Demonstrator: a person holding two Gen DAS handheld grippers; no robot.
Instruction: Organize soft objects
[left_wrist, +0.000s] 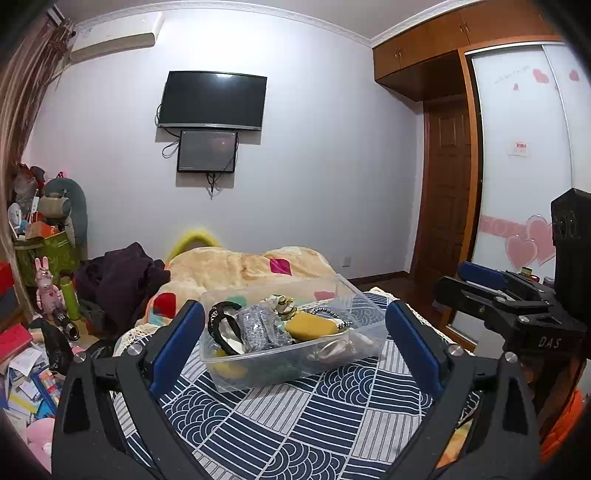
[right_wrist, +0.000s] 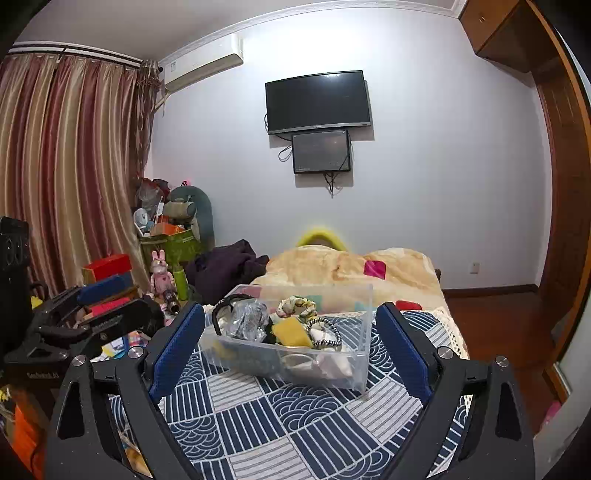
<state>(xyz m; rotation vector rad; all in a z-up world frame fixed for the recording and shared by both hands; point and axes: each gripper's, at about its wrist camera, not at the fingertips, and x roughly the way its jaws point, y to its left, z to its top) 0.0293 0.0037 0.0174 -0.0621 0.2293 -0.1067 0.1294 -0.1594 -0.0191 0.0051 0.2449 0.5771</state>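
A clear plastic bin (left_wrist: 360, 334) (right_wrist: 360, 365) sits on the blue-and-white patterned bedspread (left_wrist: 295, 417) (right_wrist: 280, 421). It holds several soft items: a yellow pouch (left_wrist: 310, 326) (right_wrist: 291, 332), a silvery grey bag (left_wrist: 258, 328) (right_wrist: 247, 319), a black headband (left_wrist: 221, 325) (right_wrist: 221, 310), a floral scrunchie (right_wrist: 295, 306) and a black-and-white beaded band (right_wrist: 327, 332). My left gripper (left_wrist: 295, 343) is open, empty, short of the bin. My right gripper (right_wrist: 290, 343) is open, empty, also just before the bin. Each gripper shows at the other view's edge.
A beige blanket with coloured patches (left_wrist: 236, 269) (right_wrist: 354, 269) lies behind the bin, dark clothing (left_wrist: 122, 280) (right_wrist: 225, 269) beside it. Clutter of boxes, books and toys (left_wrist: 33, 332) (right_wrist: 162, 258) fills the floor at left. A wardrobe (left_wrist: 517, 166) stands at right.
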